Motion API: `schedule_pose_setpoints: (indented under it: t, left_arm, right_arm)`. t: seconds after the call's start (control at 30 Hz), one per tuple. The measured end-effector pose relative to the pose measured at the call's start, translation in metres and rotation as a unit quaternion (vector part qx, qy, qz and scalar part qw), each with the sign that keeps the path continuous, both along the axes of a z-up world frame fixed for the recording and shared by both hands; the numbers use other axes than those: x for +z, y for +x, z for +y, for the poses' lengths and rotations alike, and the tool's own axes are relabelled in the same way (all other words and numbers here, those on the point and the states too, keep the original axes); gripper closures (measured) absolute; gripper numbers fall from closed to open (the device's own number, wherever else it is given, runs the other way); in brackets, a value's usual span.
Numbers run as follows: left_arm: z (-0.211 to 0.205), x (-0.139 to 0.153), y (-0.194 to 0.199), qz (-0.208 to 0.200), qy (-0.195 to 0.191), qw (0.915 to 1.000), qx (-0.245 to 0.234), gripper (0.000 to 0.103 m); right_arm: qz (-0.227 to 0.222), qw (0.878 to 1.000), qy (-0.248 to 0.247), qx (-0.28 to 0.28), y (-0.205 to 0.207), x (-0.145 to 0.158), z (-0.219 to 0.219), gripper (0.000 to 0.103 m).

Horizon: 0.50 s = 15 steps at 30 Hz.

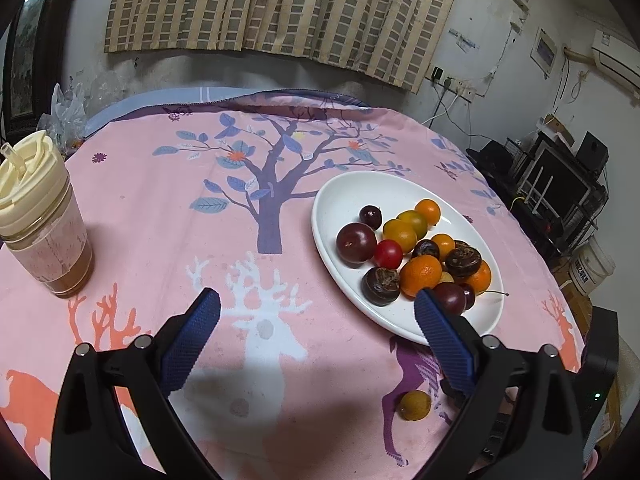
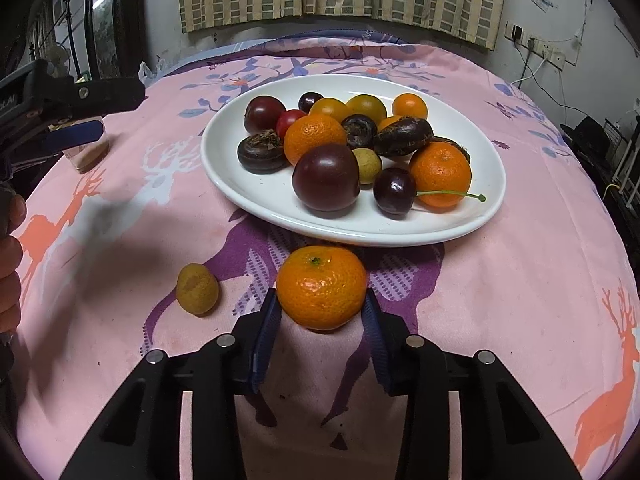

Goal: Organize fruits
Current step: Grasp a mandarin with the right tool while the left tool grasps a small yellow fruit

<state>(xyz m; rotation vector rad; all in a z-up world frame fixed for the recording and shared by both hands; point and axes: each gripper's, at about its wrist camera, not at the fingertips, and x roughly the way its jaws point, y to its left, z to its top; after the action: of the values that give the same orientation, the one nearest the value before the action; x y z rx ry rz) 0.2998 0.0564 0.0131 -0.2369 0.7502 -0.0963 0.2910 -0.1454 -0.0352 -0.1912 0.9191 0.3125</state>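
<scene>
- The mandarin (image 2: 321, 286) sits on the desk (image 2: 500, 300) between the right gripper (image 2: 321, 306) pads, which are clenched on its sides.
- The plate (image 2: 248, 196) lies straight ahead, just beyond it.
- The left gripper (image 1: 316, 312) hangs released, further off.

A: The tablecloth (image 1: 160, 216) is pink, printed with a purple tree with blue leaves, white and orange deer, and a purple deer.

B: And the plate (image 2: 248, 196)?

A: Plain white. On it, orange mandarins, yellow-orange small fruits, dark purple plums, 1 red tomato (image 2: 289, 120) and blackish-brown water chestnuts.

B: The loose mandarin (image 2: 321, 286)?

A: Bright orange with a green stem spot. The small fruit (image 2: 197, 288) beside it is dull yellow-brown.

B: The grippers?

A: Black bodies, blue ribbed pads (image 2: 267, 336). The cup (image 1: 38, 216) has a cream lid over brown liquid; the curtain (image 1: 280, 12) is tan-and-grey checked.
</scene>
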Motion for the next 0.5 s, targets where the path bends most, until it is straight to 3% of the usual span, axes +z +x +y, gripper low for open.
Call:
schedule_pose_setpoints:
  t: [0.13, 0.5]
  left_arm:
    - [-0.001, -0.001, 0.001, 0.001, 0.007, 1.0, 0.001, 0.007]
    - [-0.001, -0.009, 0.005, 0.02, 0.016, 0.9996, -0.005, 0.007]
  right_arm:
    - [-0.008, 1.0, 0.015, 0.015, -0.005, 0.008, 0.0, 0.061]
    - [-0.027, 0.992, 0.119, 0.004, -0.011, 0.037, -0.029, 0.062]
